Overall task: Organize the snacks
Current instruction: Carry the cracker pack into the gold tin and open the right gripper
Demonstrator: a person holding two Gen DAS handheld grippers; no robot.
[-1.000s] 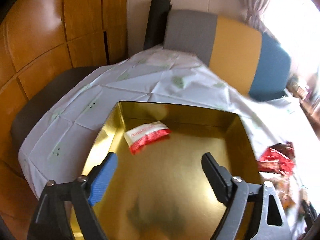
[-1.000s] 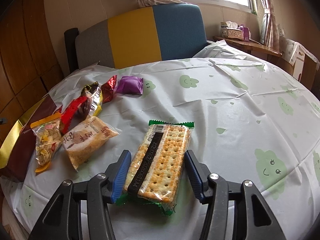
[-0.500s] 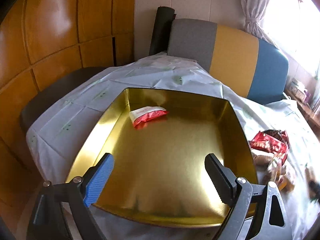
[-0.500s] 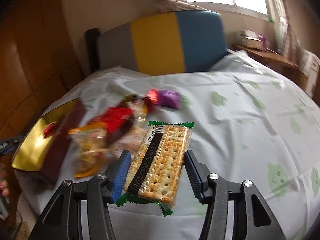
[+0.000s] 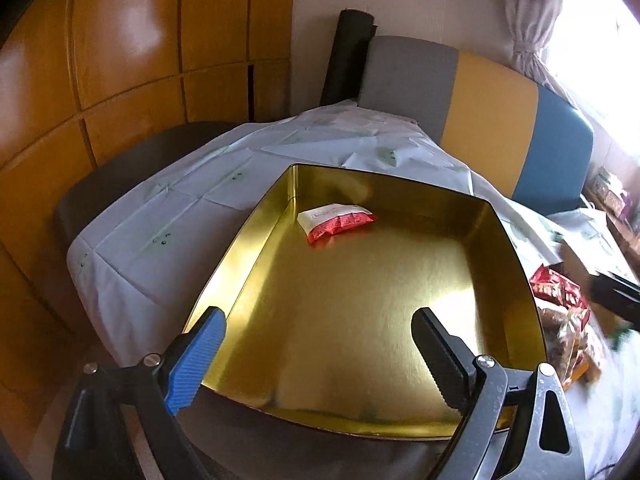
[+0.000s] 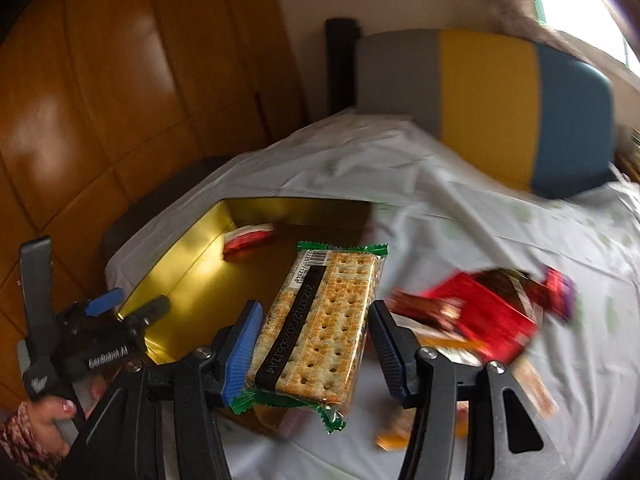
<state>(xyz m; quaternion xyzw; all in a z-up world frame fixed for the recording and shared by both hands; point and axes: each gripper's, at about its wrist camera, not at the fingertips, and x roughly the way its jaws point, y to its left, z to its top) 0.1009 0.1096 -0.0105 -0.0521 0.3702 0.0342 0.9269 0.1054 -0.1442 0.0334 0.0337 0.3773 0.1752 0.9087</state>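
A gold tin tray (image 5: 516, 256) lies on the table; it also shows in the right wrist view (image 6: 188, 248). A red and white snack packet (image 5: 336, 220) lies in its far left corner (image 6: 248, 238). My left gripper (image 5: 316, 344) is open and empty at the tray's near edge; it also shows in the right wrist view (image 6: 128, 306). My right gripper (image 6: 316, 336) is shut on a cracker pack (image 6: 324, 320) with green ends and holds it in the air near the tray's right side.
Several loose snack packets (image 6: 480, 312) lie on the white tablecloth right of the tray, also seen in the left wrist view (image 5: 560, 304). A grey, yellow and blue chair back (image 5: 480, 104) stands behind the table. Wooden panels (image 5: 120, 60) are at the left.
My right gripper has lifted the cracker pack off the table and swung it left toward the tray. My left gripper has drawn back from over the tray to its near edge.
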